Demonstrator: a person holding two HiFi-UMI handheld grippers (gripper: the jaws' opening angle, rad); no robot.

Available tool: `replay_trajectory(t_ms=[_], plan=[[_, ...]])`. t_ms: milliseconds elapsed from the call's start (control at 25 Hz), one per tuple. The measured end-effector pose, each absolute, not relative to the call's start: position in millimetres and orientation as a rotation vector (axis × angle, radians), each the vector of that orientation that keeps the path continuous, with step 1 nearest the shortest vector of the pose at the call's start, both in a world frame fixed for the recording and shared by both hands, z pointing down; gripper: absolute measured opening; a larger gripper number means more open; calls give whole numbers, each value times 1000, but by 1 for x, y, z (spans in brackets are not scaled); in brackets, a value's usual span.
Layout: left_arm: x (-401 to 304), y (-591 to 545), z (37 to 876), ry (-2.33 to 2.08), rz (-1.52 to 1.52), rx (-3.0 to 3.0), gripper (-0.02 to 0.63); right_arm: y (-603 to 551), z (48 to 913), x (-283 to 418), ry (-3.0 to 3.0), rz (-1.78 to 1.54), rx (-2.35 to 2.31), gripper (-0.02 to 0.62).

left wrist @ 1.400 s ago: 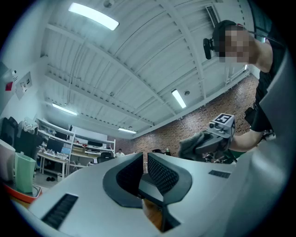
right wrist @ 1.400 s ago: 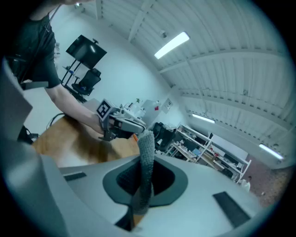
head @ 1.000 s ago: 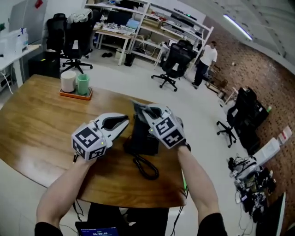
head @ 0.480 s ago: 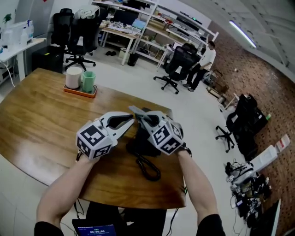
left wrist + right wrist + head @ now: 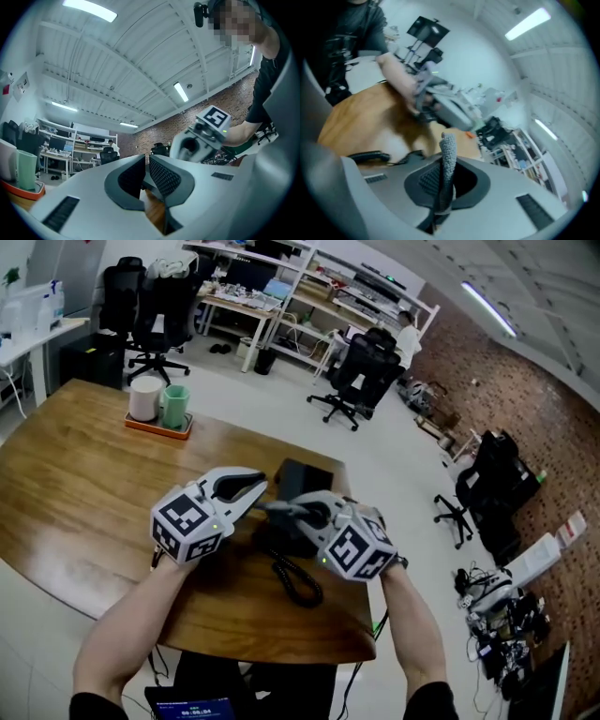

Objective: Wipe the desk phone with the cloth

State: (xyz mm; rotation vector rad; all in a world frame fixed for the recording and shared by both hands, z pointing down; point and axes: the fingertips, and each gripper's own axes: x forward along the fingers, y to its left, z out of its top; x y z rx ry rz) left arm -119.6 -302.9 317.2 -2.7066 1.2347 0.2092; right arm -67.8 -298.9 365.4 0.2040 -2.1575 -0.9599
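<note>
**Right hand-held gripper** [image 5: 443, 185]: clenched on the cloth [image 5: 449, 154], a grey knitted strip that stands up out of the jaws as a narrow fold. In the head view it lies across the near side of the desk phone [image 5: 305, 474], with its tip toward the phone's left edge.

**Left hand-held gripper** [image 5: 146, 171]: jaws drawn almost together, nothing between them. It hovers just left of the phone, nose toward it.

**Step in hand:** to wipe well, you would do best to lay the free end of the cloth flat on the casing rather than edge-on. Draw it in long passes across the face, and let the left gripper steady the phone so it does not slide. Mind the coiled cord [image 5: 295, 582], which trails from the phone toward you and could snag.

**The phone:** black, boxy and matt, on the wooden worktop [image 5: 84, 502]. Whether the cloth touches it now cannot be told. A tray of cups [image 5: 157, 430] stands well beyond the phone, to its left.
</note>
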Motion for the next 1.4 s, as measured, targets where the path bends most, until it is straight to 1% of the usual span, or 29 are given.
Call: replay_trajectory(t_ms=[80,160,240,320,480,680,800,920,1000,1120,1200,1280,1400], plan=[[-121,-303,319,1236,213,-2704,15,-356,331,-75,-2242,-920,497,25],[-124,-304,320,1236,226,-2703,15,-401,318,-80,-2277,-855,707,25],[-125,-305,321,1238,235,-2705,15,-428,322,-83,-2280,-792,804,25],[-124,-304,320,1241,236,-2706,15,-439,335,-84,-2246,-767,801,25],[-116,-303,315,1231,223,-2704,15,-413,349,-82,-2163,-849,644,23],[-118,-303,317,1230,207,-2707,15,-313,388,-83,-2126,-940,263,23],[-120,-303,319,1228,206,-2710,15,-252,416,-70,-2092,-939,16,23],[-121,-302,319,1230,208,-2710,15,-231,415,-57,-2082,-916,-99,25],[-121,-302,319,1224,207,-2711,15,-267,386,-57,-2165,-907,77,25],[-122,-303,321,1224,210,-2713,15,-358,338,-56,-2231,-879,520,25],[-122,-304,322,1223,213,-2714,15,-401,323,-56,-2240,-844,714,25],[-122,-305,321,1223,218,-2712,15,-428,324,-60,-2219,-822,792,25],[-120,-305,319,1226,221,-2711,15,-441,340,-63,-2154,-821,767,25]])
